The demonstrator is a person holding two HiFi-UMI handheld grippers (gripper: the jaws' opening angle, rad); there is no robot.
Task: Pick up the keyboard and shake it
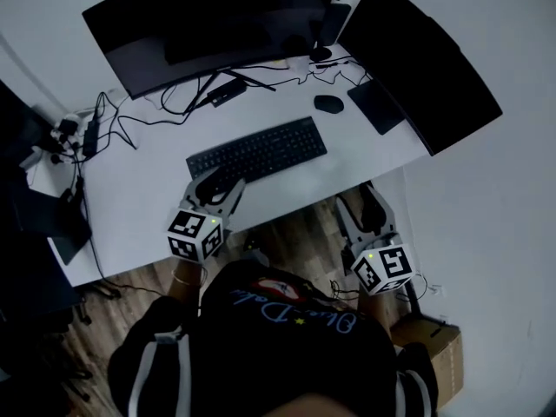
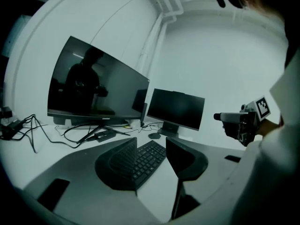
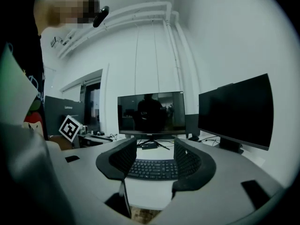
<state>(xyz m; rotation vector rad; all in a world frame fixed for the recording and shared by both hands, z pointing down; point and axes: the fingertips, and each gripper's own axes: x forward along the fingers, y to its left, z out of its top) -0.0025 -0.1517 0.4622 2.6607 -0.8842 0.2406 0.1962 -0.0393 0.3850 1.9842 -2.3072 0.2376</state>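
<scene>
White walls (image 2: pixel 211 55) surround a white desk (image 1: pixel 139 198) on wood floor (image 1: pixel 295 226).

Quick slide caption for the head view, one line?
Left gripper and right gripper, both open, poised before the keyboard lying on the white desk.

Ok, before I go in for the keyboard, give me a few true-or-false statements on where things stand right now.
1. The keyboard lies flat on the desk. True.
2. The left gripper and the right gripper both have their jaws apart. True.
3. The right gripper is already over the middle of the desk. False: it sits short of the desk's front edge, with nothing between its jaws.
4. The mouse sits beyond the keyboard, toward the monitors. True.
5. Both screens are lit. False: the wide monitor and the smaller monitor are dark.
</scene>
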